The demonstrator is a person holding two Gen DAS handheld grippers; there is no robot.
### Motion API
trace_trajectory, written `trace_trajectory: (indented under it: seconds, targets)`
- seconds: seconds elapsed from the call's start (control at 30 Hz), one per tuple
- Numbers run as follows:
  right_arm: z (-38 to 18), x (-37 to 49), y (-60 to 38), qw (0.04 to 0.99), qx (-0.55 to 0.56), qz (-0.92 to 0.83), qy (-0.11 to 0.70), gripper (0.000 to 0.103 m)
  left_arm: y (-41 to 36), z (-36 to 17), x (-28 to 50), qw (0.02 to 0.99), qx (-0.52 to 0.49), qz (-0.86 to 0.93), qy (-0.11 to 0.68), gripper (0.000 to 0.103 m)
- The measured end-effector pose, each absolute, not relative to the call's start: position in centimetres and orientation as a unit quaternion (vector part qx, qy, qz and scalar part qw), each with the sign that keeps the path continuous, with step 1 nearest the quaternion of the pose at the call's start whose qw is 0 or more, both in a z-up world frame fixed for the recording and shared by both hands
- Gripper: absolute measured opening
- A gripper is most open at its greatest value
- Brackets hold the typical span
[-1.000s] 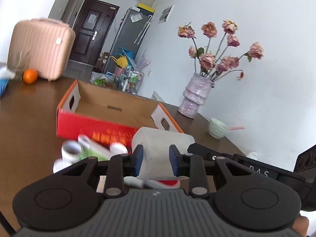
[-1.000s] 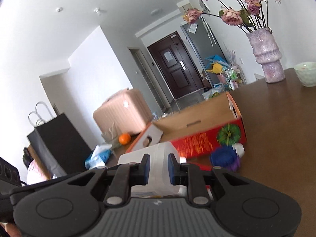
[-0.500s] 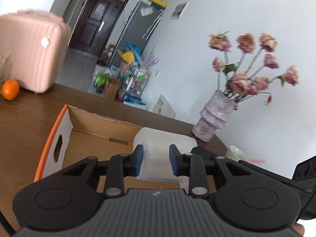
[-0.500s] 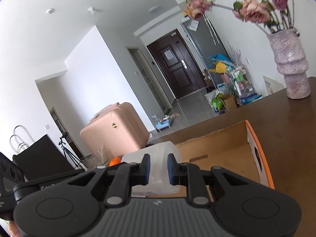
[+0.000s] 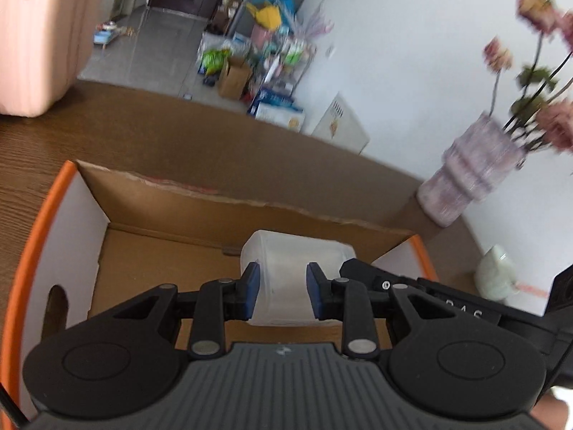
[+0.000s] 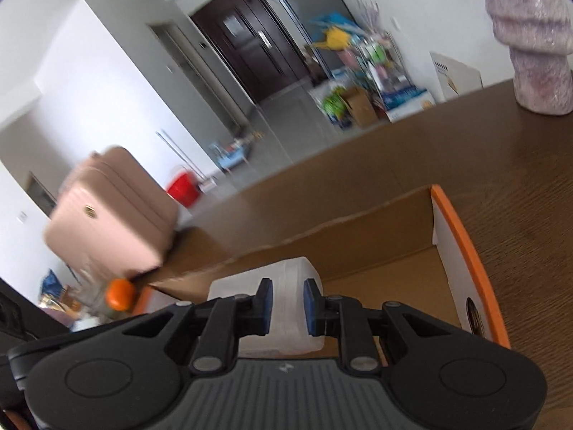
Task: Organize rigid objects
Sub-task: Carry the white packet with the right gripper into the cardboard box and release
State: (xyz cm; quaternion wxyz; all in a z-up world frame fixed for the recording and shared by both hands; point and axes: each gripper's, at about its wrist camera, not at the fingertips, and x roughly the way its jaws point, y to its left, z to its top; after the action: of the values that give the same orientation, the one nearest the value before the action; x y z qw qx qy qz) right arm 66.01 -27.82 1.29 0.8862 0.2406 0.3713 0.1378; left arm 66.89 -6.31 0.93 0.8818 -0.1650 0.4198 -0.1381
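Both grippers (image 5: 281,288) (image 6: 288,306) clamp white container (image 5: 297,261) (translucent) inside cardboard box (image 5: 222,208); vase (image 5: 469,175) beyond.

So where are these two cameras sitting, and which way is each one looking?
Left wrist: rides on the left gripper, looks along its fingers into the cardboard box; the right gripper's body enters at right.
Right wrist: rides on the right gripper, looks into that box from the other end.
Shared: both grippers clamp the white plastic container; vase, pink suitcase.
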Motion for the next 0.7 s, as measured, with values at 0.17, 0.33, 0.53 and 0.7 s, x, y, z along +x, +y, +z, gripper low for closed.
trace_trajectory:
  seconds: [0.17,0.33,0.53,0.7]
  targets:
    - [-0.4,68.0,-26.8,0.881,0.22,0.125,0.401,0.02,-6.4,-0.8,68.0,0.873,-0.154,-0.133,0.443,0.034]
    - [0.3,67.6,-26.4,0.889,0.208,0.119,0.39,0.02,-6.3,0.5,67.2,0.88,-0.138,-0.122,0.438,0.04]
    - [3.2,65.1,-28.0,0.902,0.178,0.114,0.377,0.026,-4.7,3.9,63.3,0.899,-0.102,-0.091,0.416,0.042]
    - [5.3,59.0,-29.8,0.917,0.112,0.123,0.363,0.044,-2.3,6.6,57.0,0.922,-0.033,-0.065,0.38,0.052]
